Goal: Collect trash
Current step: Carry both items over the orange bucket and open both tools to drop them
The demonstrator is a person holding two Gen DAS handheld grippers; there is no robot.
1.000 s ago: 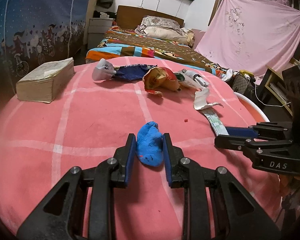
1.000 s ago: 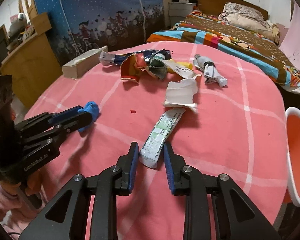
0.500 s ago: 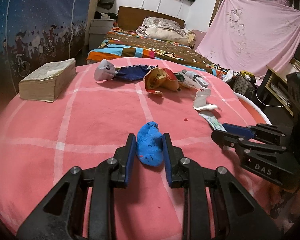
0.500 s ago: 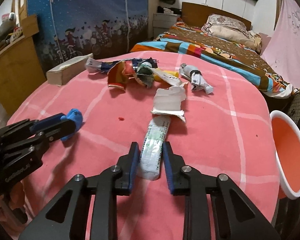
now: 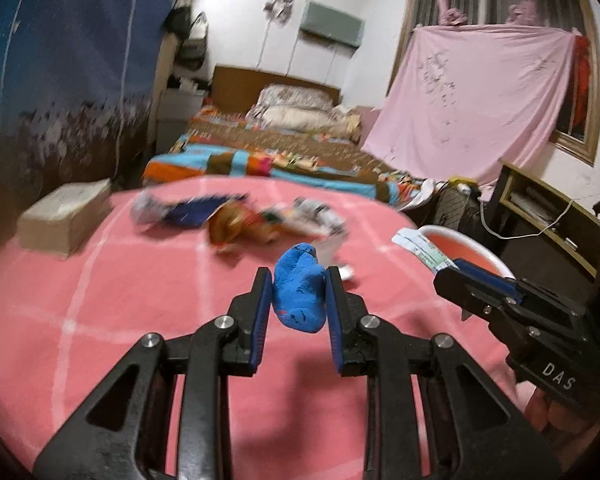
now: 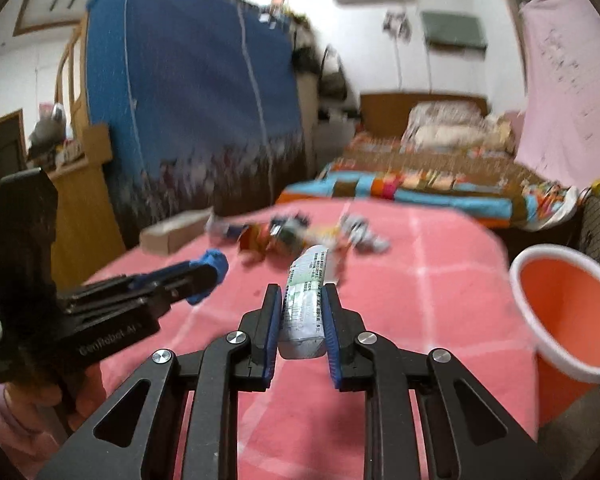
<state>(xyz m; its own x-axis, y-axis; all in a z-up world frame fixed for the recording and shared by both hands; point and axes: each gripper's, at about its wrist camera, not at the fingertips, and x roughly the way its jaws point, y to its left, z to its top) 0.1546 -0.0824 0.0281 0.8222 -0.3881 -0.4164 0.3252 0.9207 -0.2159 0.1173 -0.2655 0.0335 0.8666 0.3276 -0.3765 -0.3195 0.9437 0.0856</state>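
My left gripper is shut on a crumpled blue wad and holds it above the pink tablecloth. My right gripper is shut on a flat green-and-white packet, also lifted off the table. The packet also shows in the left wrist view, and the blue wad shows in the right wrist view. An orange bin with a white rim stands to the right of the table, close to my right gripper.
A blurred pile of wrappers lies mid-table, also seen in the right wrist view. A tissue box sits at the table's left edge. A bed stands behind the table, and a shelf stands at the right.
Both grippers have lifted their loads off the table, and both views have tilted upward. The packet has left the tablecloth. The bin now appears nearer my right gripper.
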